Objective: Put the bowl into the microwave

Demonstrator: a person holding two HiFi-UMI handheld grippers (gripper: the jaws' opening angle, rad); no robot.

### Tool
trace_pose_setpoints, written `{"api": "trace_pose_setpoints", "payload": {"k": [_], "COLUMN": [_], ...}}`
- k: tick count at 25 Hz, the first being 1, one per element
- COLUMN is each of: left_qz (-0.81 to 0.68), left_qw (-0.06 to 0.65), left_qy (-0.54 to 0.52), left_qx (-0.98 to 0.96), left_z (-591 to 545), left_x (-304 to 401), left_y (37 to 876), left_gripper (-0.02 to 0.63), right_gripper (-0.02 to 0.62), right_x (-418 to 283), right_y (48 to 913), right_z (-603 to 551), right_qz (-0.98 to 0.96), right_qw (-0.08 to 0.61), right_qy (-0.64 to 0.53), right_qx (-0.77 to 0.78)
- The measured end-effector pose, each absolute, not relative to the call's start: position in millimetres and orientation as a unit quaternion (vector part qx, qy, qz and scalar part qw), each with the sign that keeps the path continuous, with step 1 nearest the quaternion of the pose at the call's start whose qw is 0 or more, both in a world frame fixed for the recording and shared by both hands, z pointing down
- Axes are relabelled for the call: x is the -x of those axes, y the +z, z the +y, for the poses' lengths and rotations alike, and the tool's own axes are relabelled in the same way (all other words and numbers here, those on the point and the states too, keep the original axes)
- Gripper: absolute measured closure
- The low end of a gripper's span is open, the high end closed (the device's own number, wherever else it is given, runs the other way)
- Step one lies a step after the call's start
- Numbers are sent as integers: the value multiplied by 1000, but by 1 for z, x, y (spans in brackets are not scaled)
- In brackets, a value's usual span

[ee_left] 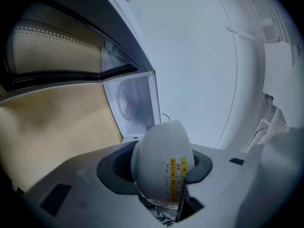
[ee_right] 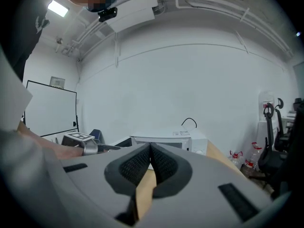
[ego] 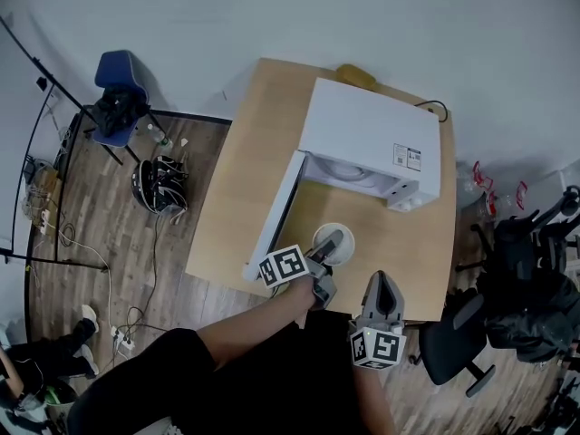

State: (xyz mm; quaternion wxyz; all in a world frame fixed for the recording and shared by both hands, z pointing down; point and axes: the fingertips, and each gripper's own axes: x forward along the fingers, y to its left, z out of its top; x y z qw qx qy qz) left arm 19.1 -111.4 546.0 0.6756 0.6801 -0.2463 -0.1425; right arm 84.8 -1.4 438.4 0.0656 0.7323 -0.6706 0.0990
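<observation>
Left claw point(ego: 332, 241) grasping bowl point(ee_left: 159, 151) before open microwave point(ego: 372, 139) mouth, right claw point(ee_right: 150, 147) clenched empty at table point(ego: 245, 179) edge

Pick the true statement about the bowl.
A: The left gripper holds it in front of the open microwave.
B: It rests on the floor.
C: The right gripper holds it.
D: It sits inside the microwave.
A: the left gripper clamps the white bowl, with the open microwave ahead.
</observation>
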Motion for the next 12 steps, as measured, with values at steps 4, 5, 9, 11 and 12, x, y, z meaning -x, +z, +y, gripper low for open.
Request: {"api": "trace_pose_setpoints", "payload": {"k": [4,5,9,11,12], "left_qz": [-270,-276,-303,-311,-314], "left_qw": [672,669,654,653,651], "left_qy": [-151,-151,-138,-135,-135], "left_qx": [-673,-674,-679,-677,-677], "left_z": [-143,-152,-184,-199,-208], "left_x": [-33,-36,-50,-56,-59], "left_y": [561,566,584,596,602], "left_gripper": [400,400,400,400,400], "right_gripper": [535,535,535,535,535], "right_x": [-94,-99,-126,-135,-140], "right_y": [449,452,461,464,466], "right_z": [-18,-24,-45,-54,-58], "right_qz": [-680,-680,-681,-684,-685], "right_qw": [72,73,72,75,75], "right_qy": [111,113,122,123,124], "right_qx": [-721,-720,-719,-715,-714]}}
